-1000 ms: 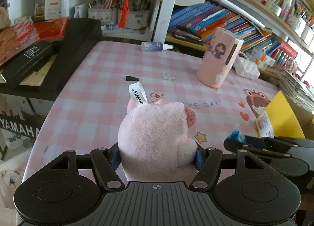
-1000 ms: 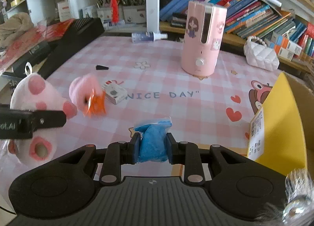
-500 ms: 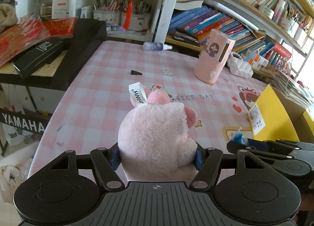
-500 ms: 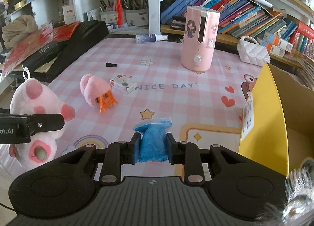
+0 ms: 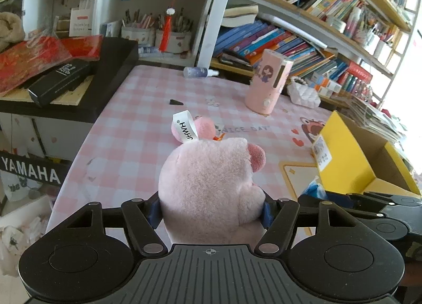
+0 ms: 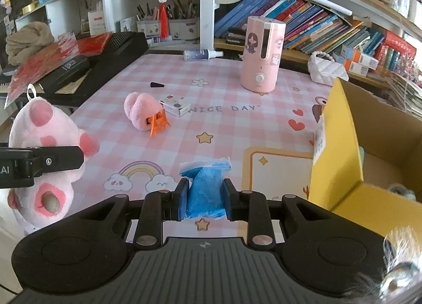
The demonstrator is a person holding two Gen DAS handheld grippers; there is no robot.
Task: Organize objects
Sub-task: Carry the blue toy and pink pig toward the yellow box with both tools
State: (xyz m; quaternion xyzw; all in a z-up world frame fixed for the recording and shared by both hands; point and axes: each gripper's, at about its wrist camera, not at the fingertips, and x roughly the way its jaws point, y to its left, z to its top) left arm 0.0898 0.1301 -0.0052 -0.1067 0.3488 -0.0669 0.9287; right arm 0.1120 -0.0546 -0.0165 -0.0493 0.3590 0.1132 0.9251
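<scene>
Currently your left gripper (image 5: 211, 209) fingers clamp the pink plush toy (image 5: 208, 188) at lower centre; your right gripper (image 6: 205, 199) fingers clamp the blue bag (image 6: 207, 188).

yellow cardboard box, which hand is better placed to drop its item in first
Right. The right gripper, shut on the blue plastic pouch, sits beside the open yellow cardboard box. The left gripper, holding the pink plush pig, is on the far side of it.
</scene>
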